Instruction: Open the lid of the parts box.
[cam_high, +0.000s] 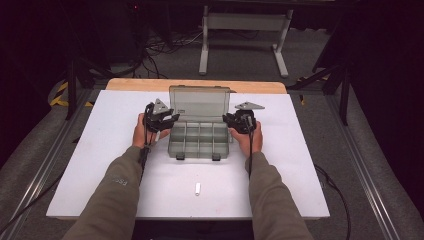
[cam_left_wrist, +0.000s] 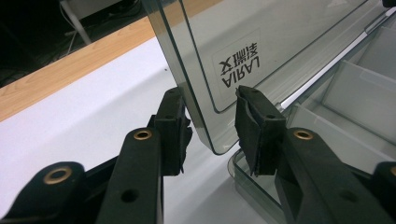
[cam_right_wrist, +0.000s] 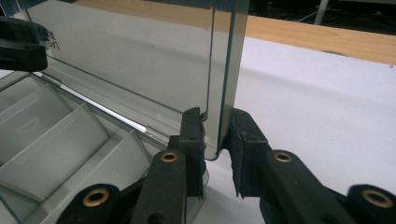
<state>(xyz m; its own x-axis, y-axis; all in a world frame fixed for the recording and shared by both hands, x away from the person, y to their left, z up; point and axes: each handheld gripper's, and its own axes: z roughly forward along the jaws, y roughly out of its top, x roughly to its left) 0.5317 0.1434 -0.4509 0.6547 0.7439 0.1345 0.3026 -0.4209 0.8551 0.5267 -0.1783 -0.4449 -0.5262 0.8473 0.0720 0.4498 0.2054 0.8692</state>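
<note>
I see a white surface (cam_high: 300, 165) in a dark room, a small white piece (cam_high: 197, 189) near its front edge. The clear compartment box (cam_high: 199, 142) sits mid-surface, its lid (cam_high: 199, 102) upright. My left hand-held gripper (cam_left_wrist: 212, 123) straddles the lid's left edge, jaws parted with a gap; my right hand-held gripper (cam_right_wrist: 217, 135) sits close around the right edge.

The left gripper (cam_left_wrist: 212, 133) rose from the bottom of its own view with its 2 black jaws set either side of the lower corner of the clear lid (cam_left_wrist: 261, 42) of the compartment box (cam_left_wrist: 355, 102). The lid's edge stood close against the left pad, while a gap showed between the lid and the right pad. A mirrored label (cam_left_wrist: 239, 65) read through the plastic. The white table top (cam_left_wrist: 84, 121) lay beneath, with a wooden edge strip (cam_left_wrist: 56, 79) beyond it.
</note>
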